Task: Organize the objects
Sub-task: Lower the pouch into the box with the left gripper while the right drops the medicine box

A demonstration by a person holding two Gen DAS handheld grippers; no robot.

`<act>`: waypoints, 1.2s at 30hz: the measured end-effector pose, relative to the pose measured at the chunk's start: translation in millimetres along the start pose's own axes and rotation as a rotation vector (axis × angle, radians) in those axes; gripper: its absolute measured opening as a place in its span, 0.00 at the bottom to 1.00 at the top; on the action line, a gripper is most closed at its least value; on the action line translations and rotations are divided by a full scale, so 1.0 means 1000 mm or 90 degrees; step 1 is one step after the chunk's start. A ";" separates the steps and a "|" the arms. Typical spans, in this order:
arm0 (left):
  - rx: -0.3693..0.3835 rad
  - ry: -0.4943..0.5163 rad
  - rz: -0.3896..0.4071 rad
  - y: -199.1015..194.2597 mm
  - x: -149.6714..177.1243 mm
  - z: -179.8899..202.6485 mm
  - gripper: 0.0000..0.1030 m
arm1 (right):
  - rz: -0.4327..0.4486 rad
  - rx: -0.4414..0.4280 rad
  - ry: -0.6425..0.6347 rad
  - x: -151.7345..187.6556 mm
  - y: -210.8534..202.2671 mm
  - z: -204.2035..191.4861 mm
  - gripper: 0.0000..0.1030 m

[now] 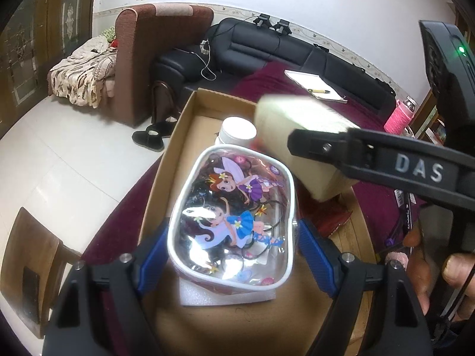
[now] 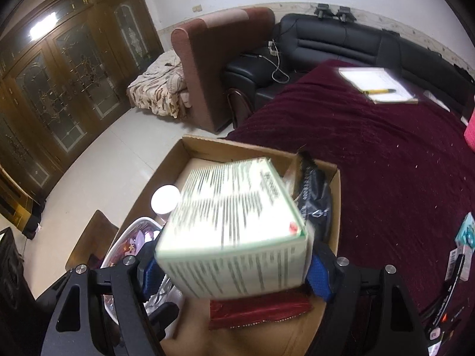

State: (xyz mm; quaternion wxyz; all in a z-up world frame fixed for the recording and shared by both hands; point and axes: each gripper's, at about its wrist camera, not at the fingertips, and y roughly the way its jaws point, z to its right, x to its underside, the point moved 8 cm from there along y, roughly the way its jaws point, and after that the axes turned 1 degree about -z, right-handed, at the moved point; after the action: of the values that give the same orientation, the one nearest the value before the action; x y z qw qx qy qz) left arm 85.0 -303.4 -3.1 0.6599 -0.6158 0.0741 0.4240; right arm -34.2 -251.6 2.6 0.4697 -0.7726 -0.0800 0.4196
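Right wrist view: stiff, likely light carton (image 2: 234, 225) is clamped across its sides by right gripper (image 2: 231, 270); slick, squashy pouch (image 1: 231, 222) is pinched by left gripper (image 1: 231, 249).

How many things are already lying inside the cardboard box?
3 visible: white-capped bottle near the far left, black pouch at the far right, red packet on the near side; more may be hidden.

One cardboard box (image 2: 332, 207). In or over it: one clear cartoon pouch (image 1: 231, 222), one white-capped bottle (image 1: 239, 129), one pale green printed carton (image 2: 237, 222), one red packet (image 2: 258, 311), one black packet (image 2: 314, 195), one white foam piece (image 1: 225, 296). Elsewhere on the worktop (image 2: 386, 163): one notepad (image 2: 377, 84), one pen (image 2: 380, 91). Hand-held grippers: two, the left hand-held gripper (image 1: 234, 255) and the right hand-held gripper (image 2: 234, 270).
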 end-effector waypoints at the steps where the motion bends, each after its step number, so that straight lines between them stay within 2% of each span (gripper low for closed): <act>1: 0.000 0.000 0.000 0.001 -0.001 0.000 0.80 | -0.008 -0.006 0.005 0.003 0.001 0.001 0.81; 7: 0.013 -0.010 0.004 0.000 -0.001 0.002 0.80 | -0.011 -0.048 0.041 0.007 -0.012 0.009 0.81; 13: 0.009 -0.009 0.003 -0.001 -0.002 0.002 0.80 | -0.027 -0.128 0.082 0.018 -0.024 0.007 0.82; 23: 0.018 -0.018 0.003 -0.005 0.001 0.001 0.80 | -0.052 -0.137 0.056 0.039 -0.043 0.007 0.84; 27: 0.018 -0.017 0.002 -0.008 0.003 0.001 0.80 | -0.036 -0.148 0.077 0.044 -0.057 0.021 0.84; 31: 0.023 -0.019 0.002 -0.008 0.002 0.000 0.80 | -0.012 -0.219 0.131 0.039 -0.067 0.023 0.84; 36: 0.013 -0.015 0.004 -0.009 0.001 0.000 0.80 | -0.017 -0.267 0.159 0.032 -0.051 0.009 0.72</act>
State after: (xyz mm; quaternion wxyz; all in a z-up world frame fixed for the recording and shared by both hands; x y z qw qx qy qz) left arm 91.6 -302.1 2.8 0.6657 -0.6038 0.0729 0.4324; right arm -6.8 -201.7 23.0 0.3108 -0.8979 -0.1166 0.2892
